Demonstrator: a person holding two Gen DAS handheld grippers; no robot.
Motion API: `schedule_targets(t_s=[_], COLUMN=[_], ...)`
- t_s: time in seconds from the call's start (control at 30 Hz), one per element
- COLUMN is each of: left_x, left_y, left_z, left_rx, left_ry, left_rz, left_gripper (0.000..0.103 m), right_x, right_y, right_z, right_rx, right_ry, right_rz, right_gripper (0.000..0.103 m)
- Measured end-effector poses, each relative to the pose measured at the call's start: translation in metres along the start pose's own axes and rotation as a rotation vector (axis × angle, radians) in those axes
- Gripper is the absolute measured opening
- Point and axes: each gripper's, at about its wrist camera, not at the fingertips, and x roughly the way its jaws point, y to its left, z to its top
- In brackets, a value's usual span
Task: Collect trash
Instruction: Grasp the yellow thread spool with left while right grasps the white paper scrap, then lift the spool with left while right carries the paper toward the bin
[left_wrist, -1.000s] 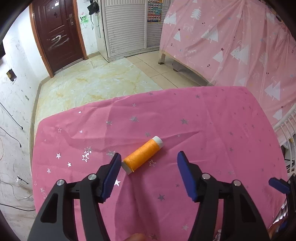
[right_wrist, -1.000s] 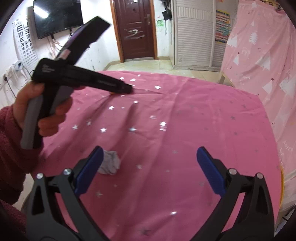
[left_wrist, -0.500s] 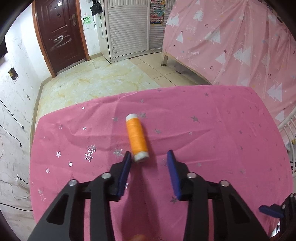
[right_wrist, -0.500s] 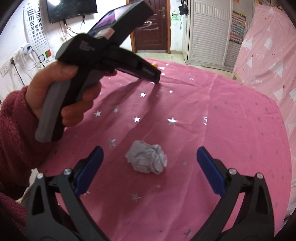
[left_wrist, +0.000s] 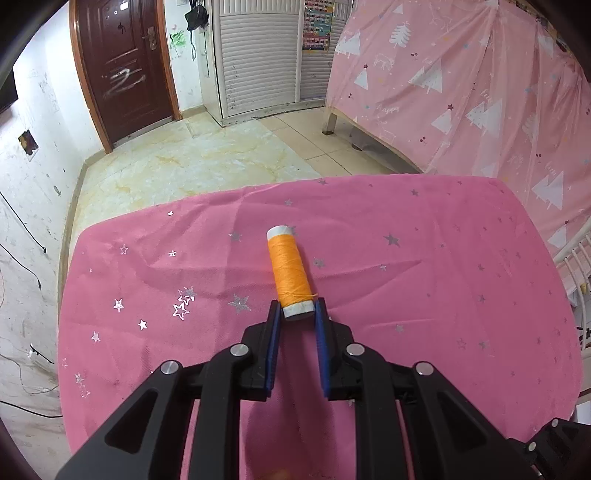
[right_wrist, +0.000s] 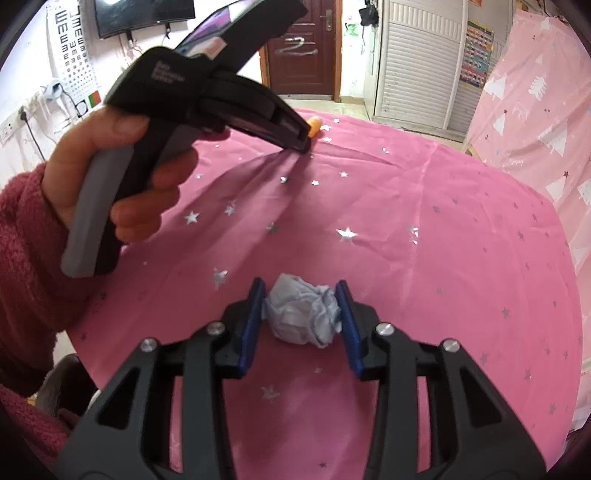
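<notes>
One spool of orange thread (left_wrist: 290, 271), a cylinder with white ends, lies at the centre of the left wrist frame on the desk (left_wrist: 424, 295), which wears pink cloth dotted with silver stars. The left tongs (left_wrist: 298, 314) have just been closing and now pinch its near end. One crumpled ball of pale grey paper (right_wrist: 301, 314) sits low in the right wrist frame; the right tongs (right_wrist: 301, 310), also just closing, squeeze it between blue pads. A hand (right_wrist: 118, 173) in a fuzzy red sleeve (right_wrist: 26, 258) shows at left.
</notes>
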Motion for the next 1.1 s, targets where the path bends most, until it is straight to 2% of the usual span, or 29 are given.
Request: schedule_targets(t_s=[0.37,0.7,1.1], left_x=[-0.013,-0.045,-0.074], left_y=[-0.011,-0.029,-0.086], left_z=[-0.006,-0.004,0.000], left_rx=[0.006,0.030,0.106], left_ry=[-0.036,-0.061,-0.092], left_rz=[0.014,-0.063,-0.110], left_gripper=[0.012,0.012,0.012], right_x=[-0.014,-0.034,-0.055], right_y=[-0.035,-0.066,-0.122], right_z=[0.003,-0.004,-0.017], right_rx=[0.090,0.173,0.275], right_ry=[-0.040,-0.094,-0.155], right_rz=[-0.047,-0.071,-0.120], right_gripper=[0.035,0.035,0.035])
